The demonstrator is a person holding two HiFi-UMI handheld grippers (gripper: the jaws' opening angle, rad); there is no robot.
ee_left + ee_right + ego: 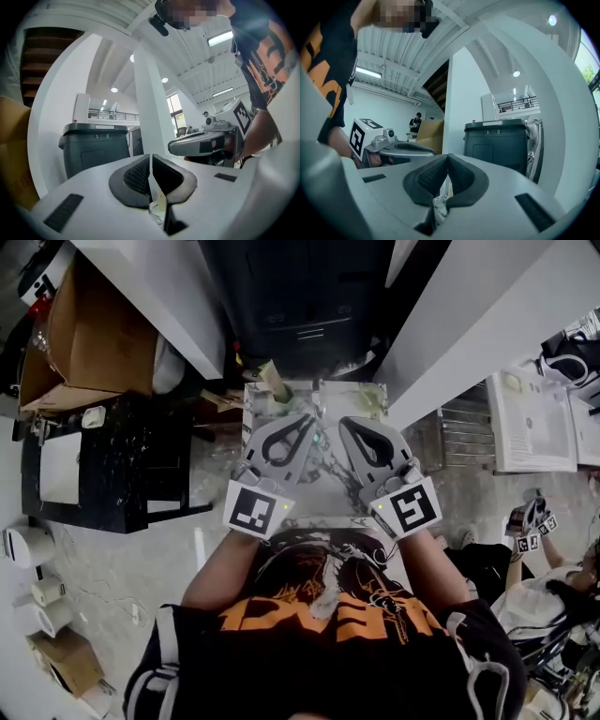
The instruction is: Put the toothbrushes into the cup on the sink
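Since nothing seems left to carry, I hold the grey two-jaw left gripper (305, 427) and right gripper (345, 427) closed and empty, level, with the pale marbled sink (311, 500) at twelve o'clock.

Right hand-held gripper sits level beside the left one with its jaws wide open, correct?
No: its jaws are shut. The right gripper view shows the right hand-held gripper with its pads pressed together and nothing between them. It does sit level beside the left hand-held gripper.
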